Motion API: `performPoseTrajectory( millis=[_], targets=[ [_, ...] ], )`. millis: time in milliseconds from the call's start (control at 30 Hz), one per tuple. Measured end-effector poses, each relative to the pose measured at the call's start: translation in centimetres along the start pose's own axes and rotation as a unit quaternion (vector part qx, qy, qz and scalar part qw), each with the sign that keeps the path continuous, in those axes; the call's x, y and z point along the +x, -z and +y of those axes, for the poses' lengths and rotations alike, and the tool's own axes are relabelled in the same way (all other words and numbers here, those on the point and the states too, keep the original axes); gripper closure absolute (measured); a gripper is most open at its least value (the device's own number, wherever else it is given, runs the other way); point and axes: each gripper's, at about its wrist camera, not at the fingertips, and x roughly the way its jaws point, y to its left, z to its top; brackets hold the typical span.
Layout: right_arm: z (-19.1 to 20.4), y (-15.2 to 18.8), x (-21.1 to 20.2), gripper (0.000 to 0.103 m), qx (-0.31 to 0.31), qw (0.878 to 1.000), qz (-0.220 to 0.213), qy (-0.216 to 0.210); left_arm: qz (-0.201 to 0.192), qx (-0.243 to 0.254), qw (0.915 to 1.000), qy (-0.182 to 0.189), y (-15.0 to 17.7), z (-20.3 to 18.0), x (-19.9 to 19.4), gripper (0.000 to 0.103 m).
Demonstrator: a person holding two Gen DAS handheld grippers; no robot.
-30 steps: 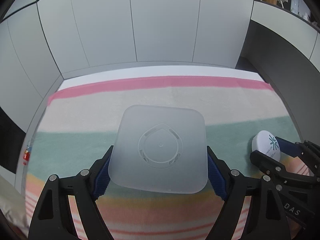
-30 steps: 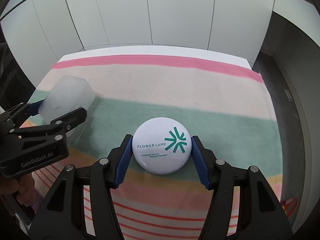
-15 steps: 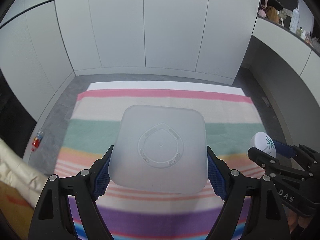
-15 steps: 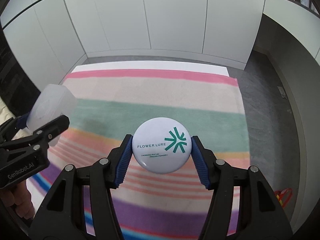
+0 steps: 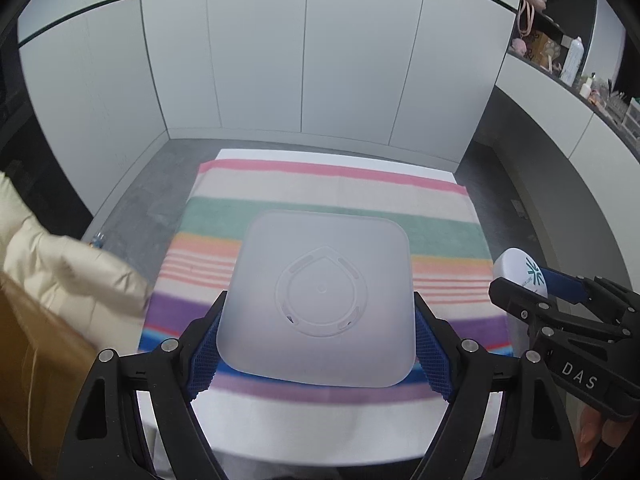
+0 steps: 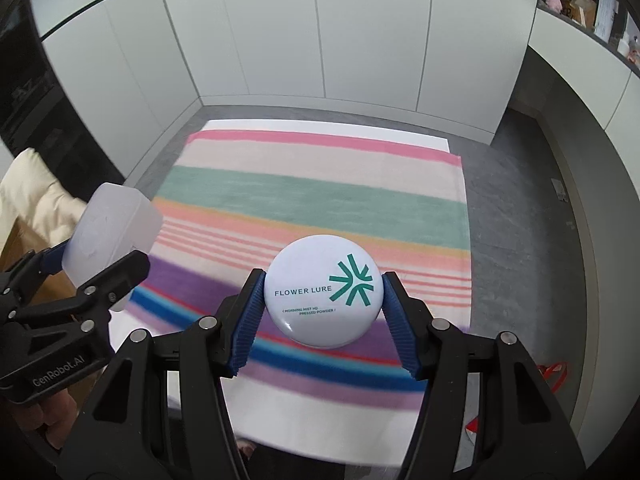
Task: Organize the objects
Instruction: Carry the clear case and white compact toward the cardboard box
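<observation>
My left gripper (image 5: 316,340) is shut on a frosted square plastic box (image 5: 320,300), held high above the striped cloth (image 5: 328,204). The box also shows in the right wrist view (image 6: 108,236), at the left. My right gripper (image 6: 322,312) is shut on a round white powder compact (image 6: 322,292) printed "FLOWER LURE" with a green mark. The compact shows at the right of the left wrist view (image 5: 520,272). Both grippers are well above the table, side by side and apart.
The striped cloth covers a white table (image 6: 320,420) with grey floor (image 6: 520,200) around it. White cabinet doors (image 5: 320,60) stand behind. A cream padded jacket (image 5: 60,272) and a brown box (image 5: 24,360) are at the left. A shelf with bottles (image 5: 572,60) is at the upper right.
Both grippers have risen far above the table with their objects held; the whole cloth and the floor around it now show. The jacket at the left has come into view.
</observation>
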Motion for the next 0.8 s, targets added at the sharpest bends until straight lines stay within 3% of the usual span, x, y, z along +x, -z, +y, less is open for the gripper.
performPoseTrajectory(
  millis=[400, 800],
  targets=[
    [3.6, 3.8, -6.2, 0.043, -0.045, 0.999, -0.028, -0.003, -0.030, -0.025, 0.9992, 0.003, 3.8, 2.7, -7.0, 0.019],
    [6.3, 3.5, -5.7, 0.043, -0.028, 0.999, -0.017, -0.043, -0.066, -0.063, 0.9958, -0.007, 5.0, 7.3, -9.4, 0.019]
  ],
)
